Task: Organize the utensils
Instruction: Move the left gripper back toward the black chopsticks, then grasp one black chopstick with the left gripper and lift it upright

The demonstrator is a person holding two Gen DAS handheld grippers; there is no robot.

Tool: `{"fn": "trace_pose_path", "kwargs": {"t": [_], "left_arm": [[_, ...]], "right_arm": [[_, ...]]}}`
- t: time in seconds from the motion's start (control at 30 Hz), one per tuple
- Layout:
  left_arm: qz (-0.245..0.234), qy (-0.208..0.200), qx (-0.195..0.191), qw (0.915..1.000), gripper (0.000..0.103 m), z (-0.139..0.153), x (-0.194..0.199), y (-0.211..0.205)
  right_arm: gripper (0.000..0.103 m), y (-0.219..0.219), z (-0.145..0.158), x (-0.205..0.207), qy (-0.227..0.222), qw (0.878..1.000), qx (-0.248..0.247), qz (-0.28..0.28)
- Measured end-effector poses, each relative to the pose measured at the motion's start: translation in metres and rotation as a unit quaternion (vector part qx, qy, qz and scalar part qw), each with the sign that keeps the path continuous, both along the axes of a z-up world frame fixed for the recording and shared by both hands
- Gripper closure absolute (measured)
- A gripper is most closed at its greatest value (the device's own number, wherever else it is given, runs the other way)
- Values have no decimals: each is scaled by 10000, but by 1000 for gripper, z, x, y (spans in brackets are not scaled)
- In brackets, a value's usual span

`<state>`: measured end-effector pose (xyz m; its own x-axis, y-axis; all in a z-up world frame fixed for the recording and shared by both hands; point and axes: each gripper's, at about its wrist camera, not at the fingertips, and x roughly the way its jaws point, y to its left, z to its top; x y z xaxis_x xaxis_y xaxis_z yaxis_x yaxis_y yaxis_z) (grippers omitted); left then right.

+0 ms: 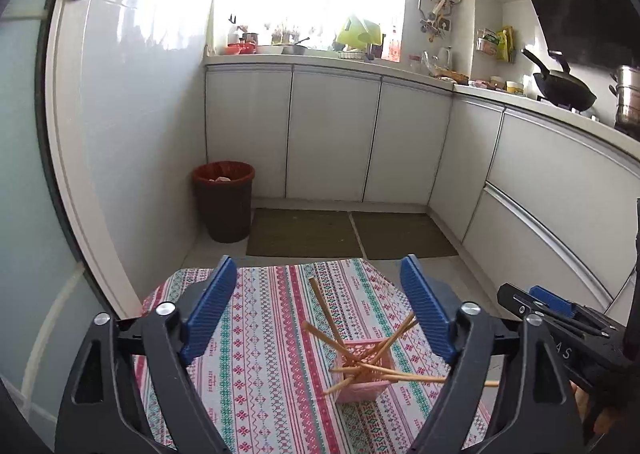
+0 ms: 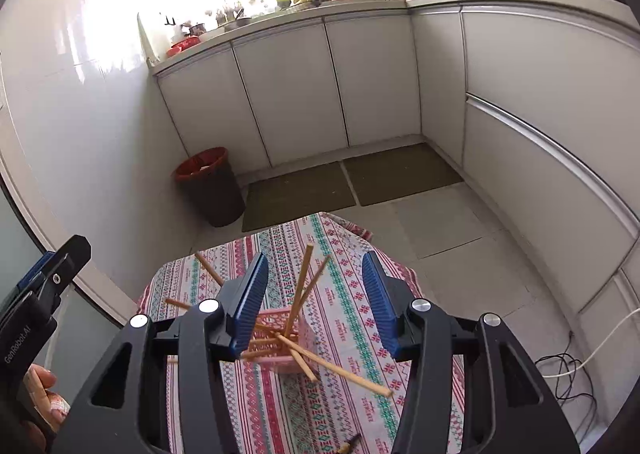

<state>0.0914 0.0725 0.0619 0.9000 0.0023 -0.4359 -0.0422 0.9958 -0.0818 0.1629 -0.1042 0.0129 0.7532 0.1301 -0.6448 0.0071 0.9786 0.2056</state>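
Note:
A small pink slotted basket [image 1: 362,382] stands on a table with a patterned cloth [image 1: 264,334]. Several wooden chopsticks [image 1: 326,308] stick out of it at splayed angles. My left gripper [image 1: 320,290] is open and empty, held above the table behind and left of the basket. In the right wrist view the basket [image 2: 280,338] and its chopsticks [image 2: 302,282] sit between the fingers of my right gripper [image 2: 314,282], which is open and empty above it. One chopstick [image 2: 344,372] leans out low to the right. The right gripper also shows in the left wrist view [image 1: 552,304].
A dark waste bin with a red rim [image 1: 224,201] stands on the floor by the wall. White kitchen cabinets [image 1: 332,133] and two floor mats [image 1: 348,232] lie beyond the table. Cables [image 2: 568,370] lie on the floor at right. A dark small object [image 2: 352,441] lies at the table's near edge.

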Motion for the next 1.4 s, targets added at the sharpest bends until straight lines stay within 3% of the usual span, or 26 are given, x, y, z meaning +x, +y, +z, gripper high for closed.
{"fn": "trace_pose_path", "kwargs": {"t": [0.4, 0.77, 0.93, 1.0, 1.07, 1.2, 1.3, 1.4], "left_arm": [[11, 275, 113, 9996, 7, -14, -27, -18], [-214, 529, 234, 9981, 7, -26, -37, -36], [-417, 1020, 311, 9934, 7, -53, -34, -43], [-589, 1389, 331, 9880, 7, -71, -27, -46], [-815, 1932, 372, 9771, 7, -98, -17, -51], [-1267, 3035, 439, 9433, 7, -158, 3, -68], [-1564, 3607, 501, 9181, 7, -198, 11, -85], [-1724, 3961, 621, 8997, 7, -228, 15, -103]], "right_arm": [[13, -24, 7, -49, -265, 9985, -144, -452], [7, -51, -4, -75, -53, 9981, -25, -608], [7, -65, -24, -87, 246, 9972, 12, -706], [7, -70, -41, -94, 451, 9962, -6, -751], [7, -75, -62, -101, 727, 9944, -65, -768], [7, -85, -112, -110, 1538, 9846, -47, -826], [7, -95, -150, -109, 2469, 9636, 688, -754], [7, -102, -182, -109, 3176, 9364, 1245, -825]]}}
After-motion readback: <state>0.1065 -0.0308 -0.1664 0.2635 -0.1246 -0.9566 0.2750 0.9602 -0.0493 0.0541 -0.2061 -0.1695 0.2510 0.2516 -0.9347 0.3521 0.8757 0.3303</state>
